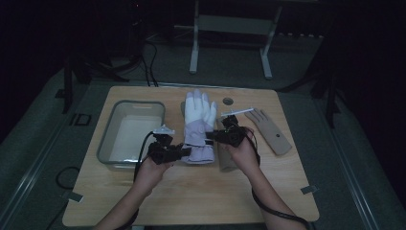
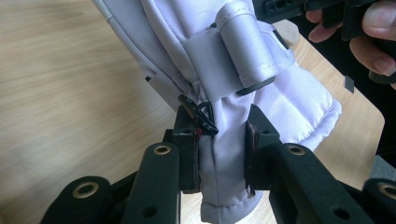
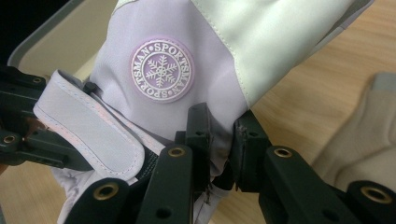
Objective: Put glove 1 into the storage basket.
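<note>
Item: one padded winter glove [image 1: 198, 125], pale lilac with white fingers (round snowflake badge [image 3: 161, 70] on the back), held over the middle of the wooden counter [image 1: 191, 191], fingers pointing away from the person. Left tool [image 2: 222, 150] clenched on the cuff fabric at its left edge; right tool [image 3: 221, 140] clenched on the cuff at its right edge. Also present: clear plastic tub [image 1: 111, 139] to the left, tan hand form [image 1: 271, 130] lying flat to the right.
</note>
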Tool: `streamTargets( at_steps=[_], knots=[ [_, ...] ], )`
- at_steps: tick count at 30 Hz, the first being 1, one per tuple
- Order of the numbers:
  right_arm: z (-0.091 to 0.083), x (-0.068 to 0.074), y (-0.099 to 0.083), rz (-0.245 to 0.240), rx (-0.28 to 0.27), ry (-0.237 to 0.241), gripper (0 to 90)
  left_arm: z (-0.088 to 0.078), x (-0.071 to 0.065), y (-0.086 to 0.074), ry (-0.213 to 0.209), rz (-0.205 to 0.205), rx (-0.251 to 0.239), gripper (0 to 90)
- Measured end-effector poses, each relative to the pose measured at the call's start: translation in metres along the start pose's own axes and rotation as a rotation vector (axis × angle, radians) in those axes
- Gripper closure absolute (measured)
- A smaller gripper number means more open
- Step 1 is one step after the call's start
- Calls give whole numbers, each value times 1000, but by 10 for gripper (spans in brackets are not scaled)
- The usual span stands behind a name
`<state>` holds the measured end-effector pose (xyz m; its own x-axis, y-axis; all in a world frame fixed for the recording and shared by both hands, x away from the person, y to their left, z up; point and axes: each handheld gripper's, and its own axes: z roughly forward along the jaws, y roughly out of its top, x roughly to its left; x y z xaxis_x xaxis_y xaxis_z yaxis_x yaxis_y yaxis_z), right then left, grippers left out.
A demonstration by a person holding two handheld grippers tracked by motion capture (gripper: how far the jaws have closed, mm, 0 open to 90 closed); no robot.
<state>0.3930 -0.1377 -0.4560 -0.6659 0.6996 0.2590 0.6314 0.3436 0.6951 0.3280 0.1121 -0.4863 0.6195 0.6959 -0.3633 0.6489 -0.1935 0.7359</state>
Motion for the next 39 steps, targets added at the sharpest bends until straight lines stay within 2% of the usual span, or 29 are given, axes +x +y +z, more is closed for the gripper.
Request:
streamTargets(
  at_steps=[3,5,7,15,17,22,26,27,31,32,39],
  knots=[
    [4,9,10,-14,-4,8,789,-11,6,3,4,11,6,714],
    [4,11,11,-16,-5,10,790,-14,9,3,-1,7,5,714],
    [8,19,18,-25,-12,20,790,-24,15,4,-1,5,0,714],
    [25,44,40,-57,-15,39,789,-51,31,3,24,29,-12,713],
    [31,49,45,-64,-6,49,789,-63,40,1,32,24,-12,713],
    [45,62,54,-72,-7,62,790,-77,52,-1,48,21,-8,713],
    [61,78,67,-81,2,75,789,-96,66,-2,70,27,1,713],
    [61,78,67,-81,2,75,789,-96,66,-2,70,27,1,712],
    [79,93,82,-87,13,106,790,-115,80,-3,93,21,5,713],
    [79,93,82,-87,13,106,790,-115,80,-3,93,21,5,713],
    [109,115,97,-102,28,117,790,-137,110,-12,97,-12,16,712]
  ],
)
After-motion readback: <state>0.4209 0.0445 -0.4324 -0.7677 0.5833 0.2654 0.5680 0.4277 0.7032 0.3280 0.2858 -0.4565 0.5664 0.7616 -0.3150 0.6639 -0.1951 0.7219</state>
